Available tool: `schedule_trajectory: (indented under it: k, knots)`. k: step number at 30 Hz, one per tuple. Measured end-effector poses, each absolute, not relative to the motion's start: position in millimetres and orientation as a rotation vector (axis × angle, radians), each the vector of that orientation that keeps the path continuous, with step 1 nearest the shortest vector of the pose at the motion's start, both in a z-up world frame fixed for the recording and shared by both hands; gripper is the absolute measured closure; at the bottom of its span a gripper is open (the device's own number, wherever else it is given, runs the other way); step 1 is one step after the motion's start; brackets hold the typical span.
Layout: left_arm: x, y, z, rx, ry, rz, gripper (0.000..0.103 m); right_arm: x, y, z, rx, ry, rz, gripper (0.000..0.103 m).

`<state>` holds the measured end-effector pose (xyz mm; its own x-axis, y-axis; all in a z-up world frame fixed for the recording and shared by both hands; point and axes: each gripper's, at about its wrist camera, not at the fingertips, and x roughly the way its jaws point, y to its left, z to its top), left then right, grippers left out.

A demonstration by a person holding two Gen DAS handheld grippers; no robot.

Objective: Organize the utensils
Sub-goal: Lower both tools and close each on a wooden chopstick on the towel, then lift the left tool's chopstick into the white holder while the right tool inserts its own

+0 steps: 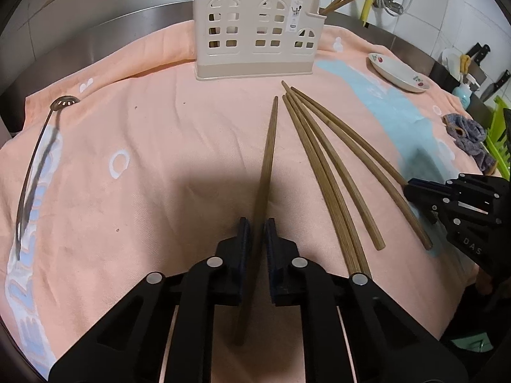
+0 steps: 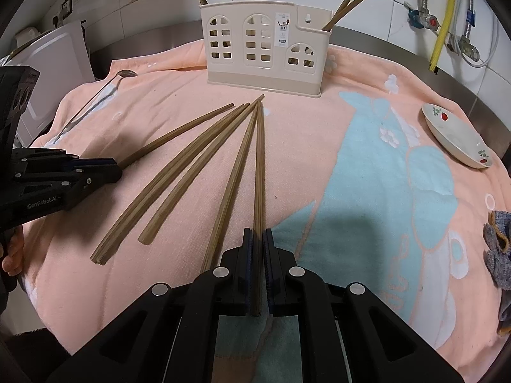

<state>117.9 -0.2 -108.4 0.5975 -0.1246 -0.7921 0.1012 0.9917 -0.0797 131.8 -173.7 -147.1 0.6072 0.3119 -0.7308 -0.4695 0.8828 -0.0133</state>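
Both tongs are clamped on a wooden chopstick each: left tongs [image 1: 257,223] on one chopstick [image 1: 269,146], right tongs [image 2: 257,233] on another chopstick [image 2: 259,172], before the cream utensil holder [image 1: 255,28].

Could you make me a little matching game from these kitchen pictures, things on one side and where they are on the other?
Things:
1. slotted spoon
2. dish
3. utensil holder
4. grey cloth

Places:
A. standing at the back of the towel
B. far right edge, crumpled
C. lying at the left edge
D. right side, behind the cloth

Pairs: 1-C, 2-D, 3-A, 4-B
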Motion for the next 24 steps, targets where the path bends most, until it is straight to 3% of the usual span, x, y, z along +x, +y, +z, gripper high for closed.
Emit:
schedule_trajectory:
  k: [9, 24]
  knots:
    - [113.8, -2.6, -86.9, -0.013, 0.881, -0.142, 0.096, 124.5, -179.7, -120.2, -0.203, 0.733, 0.451, 0.096]
    - [126.3, -3.9, -15.8, 0.010, 0.735, -0.185, 0.097, 141.4, -180.4, -16.6, -0.186, 0.535, 0.514, 0.097]
